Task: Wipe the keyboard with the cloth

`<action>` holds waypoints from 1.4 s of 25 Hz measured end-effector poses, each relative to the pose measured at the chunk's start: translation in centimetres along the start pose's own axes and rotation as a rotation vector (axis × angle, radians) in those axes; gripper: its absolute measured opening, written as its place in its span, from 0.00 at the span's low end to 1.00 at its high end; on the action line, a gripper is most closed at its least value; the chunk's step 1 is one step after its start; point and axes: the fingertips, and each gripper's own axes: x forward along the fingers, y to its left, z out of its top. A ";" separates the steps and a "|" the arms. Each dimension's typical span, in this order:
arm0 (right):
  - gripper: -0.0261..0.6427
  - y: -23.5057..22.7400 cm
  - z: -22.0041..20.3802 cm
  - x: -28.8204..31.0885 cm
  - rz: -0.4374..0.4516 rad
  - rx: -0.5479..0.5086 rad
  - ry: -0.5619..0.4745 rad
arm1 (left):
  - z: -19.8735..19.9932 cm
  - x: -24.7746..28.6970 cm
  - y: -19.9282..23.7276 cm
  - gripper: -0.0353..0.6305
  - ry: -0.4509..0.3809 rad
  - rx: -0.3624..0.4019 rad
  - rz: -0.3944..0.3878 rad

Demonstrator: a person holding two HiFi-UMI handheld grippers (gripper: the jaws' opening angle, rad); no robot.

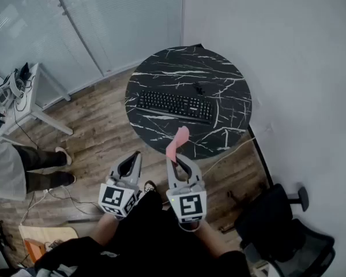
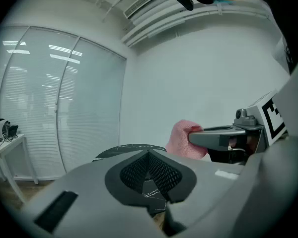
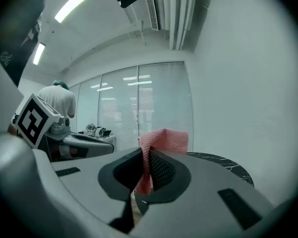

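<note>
step: getting the cloth to the keys, no wiping yet | right gripper (image 1: 172,158) is pinching the pink cloth (image 1: 178,141) in the air by the table (image 1: 179,68) edge | left gripper (image 1: 136,157) is sitting closed and empty | keyboard (image 1: 175,106) is lying mid-table | next, I'm guessing: reaching forward and lowering the cloth onto the keys

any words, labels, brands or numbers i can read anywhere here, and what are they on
No text reads clearly.
keyboard: key legends too small to read.
left marker cube, right marker cube: black-and-white square patterns, no letters or numbers.
pink cloth in the right claw: plain, no print.
small pale mark on dark clothing: too blurred to read.
</note>
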 end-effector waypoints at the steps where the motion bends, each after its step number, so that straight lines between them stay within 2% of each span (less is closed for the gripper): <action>1: 0.05 0.3 0.1 0.8 -0.001 -0.001 0.008 | 0.0 0.2 0.8 0.05 0.004 0.000 -0.006; 12: 0.05 2.3 -0.4 8.2 -0.018 -0.071 0.113 | -0.8 3.2 9.8 0.05 0.038 -0.011 -0.105; 16: 0.05 1.1 -1.1 9.3 -0.029 -0.056 0.147 | -2.1 5.0 11.0 0.05 0.083 -0.035 -0.126; 20: 0.05 -0.8 -2.6 11.6 0.008 -0.028 0.188 | -3.4 7.9 11.3 0.05 0.132 -0.044 -0.132; 27: 0.05 -4.9 -5.1 16.8 0.129 0.001 0.225 | -3.7 15.0 13.1 0.05 0.193 -0.033 -0.062; 31: 0.05 -6.6 -6.0 20.0 0.204 -0.007 0.247 | -3.2 18.0 15.6 0.05 0.223 -0.056 0.009; 35: 0.05 -6.7 -7.3 23.2 0.273 -0.052 0.291 | -4.9 19.5 19.0 0.05 0.275 -0.066 0.102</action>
